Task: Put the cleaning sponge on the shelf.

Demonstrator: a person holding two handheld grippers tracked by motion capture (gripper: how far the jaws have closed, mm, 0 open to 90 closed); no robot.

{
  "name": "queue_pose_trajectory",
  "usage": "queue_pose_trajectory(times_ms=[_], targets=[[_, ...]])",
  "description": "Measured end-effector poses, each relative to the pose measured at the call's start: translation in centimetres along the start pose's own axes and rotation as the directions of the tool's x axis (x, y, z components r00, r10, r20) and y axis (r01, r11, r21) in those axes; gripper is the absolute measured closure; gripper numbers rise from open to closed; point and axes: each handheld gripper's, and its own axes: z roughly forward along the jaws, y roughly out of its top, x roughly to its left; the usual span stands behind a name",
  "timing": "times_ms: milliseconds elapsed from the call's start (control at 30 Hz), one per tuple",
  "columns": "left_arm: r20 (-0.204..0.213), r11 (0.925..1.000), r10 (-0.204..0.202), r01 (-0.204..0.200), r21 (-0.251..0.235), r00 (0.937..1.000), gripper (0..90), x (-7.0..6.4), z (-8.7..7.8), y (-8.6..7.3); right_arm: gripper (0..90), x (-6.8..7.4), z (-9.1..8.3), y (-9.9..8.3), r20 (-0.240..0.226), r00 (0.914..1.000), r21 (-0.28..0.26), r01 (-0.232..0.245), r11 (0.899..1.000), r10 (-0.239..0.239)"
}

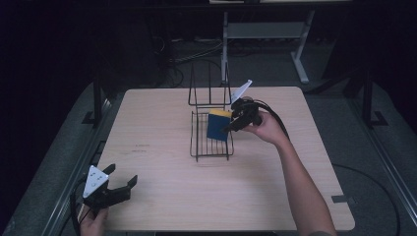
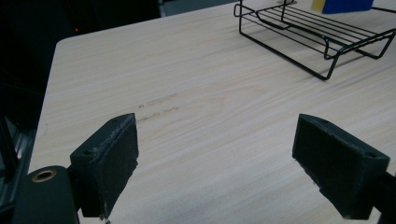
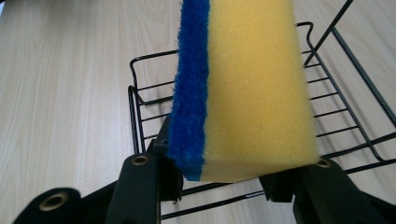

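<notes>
**Two claws, one sponge over the rack**

Two claws are at work on the tabletop [image 1: 162,196]. The right claw [image 1: 230,129] is clenched on a sponge [image 1: 218,125] — yellow foam with a blue scouring layer down one face. In the right gripper view the sponge [image 3: 243,88] rises from between the two black jaws, pressed from both sides near its lower end, blue face to the left and yellow to the right. Below and behind it lies the black wire rack [image 3: 336,107], its thin parallel bars running across a shallow tray with a raised rim. From the high view the sponge is held on edge above the rack's flat tray [image 1: 211,145], towards the tray's right side, with the rack's upright wire back standing just beyond it. The right hand [image 1: 265,129] reaches in from the rack's right, forearm stretching back to the tabletop's near edge.

The left claw [image 1: 120,184] is released, its jaws spread wide with bare wood between them. It sits well apart from the rack, near the tabletop's near-left corner, gripped by the left hand [image 1: 93,221] — a grey three-cornered plate on top. In the left gripper view the rack [image 2: 322,39] appears far off at upper right, with a corner of the blue and yellow sponge [image 2: 343,5] above it. A few faint marks show on the wood between that claw and the rack.
</notes>
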Motion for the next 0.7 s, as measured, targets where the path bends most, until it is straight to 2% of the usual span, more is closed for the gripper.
queue_pose_trajectory(times_ms=[267,400,700], targets=[[0.008,1.0,0.002,-0.002,0.003,1.0,13.9,-0.1,0.0,0.0,56.9,-0.4,1.0,-0.2,0.008,0.9999,0.02,-0.015,1.0,0.015],[0.006,1.0,-0.002,0.002,0.001,1.0,13.9,0.0,0.0,-0.1,56.8,-0.5,1.5,-0.3,0.018,0.9998,0.034,-0.002,0.999,0.001],[0.005,1.0,-0.004,0.004,0.002,1.0,13.9,0.1,-0.1,-0.1,56.5,-0.8,2.1,-0.5,0.002,0.9999,0.036,-0.011,0.999,0.011]])
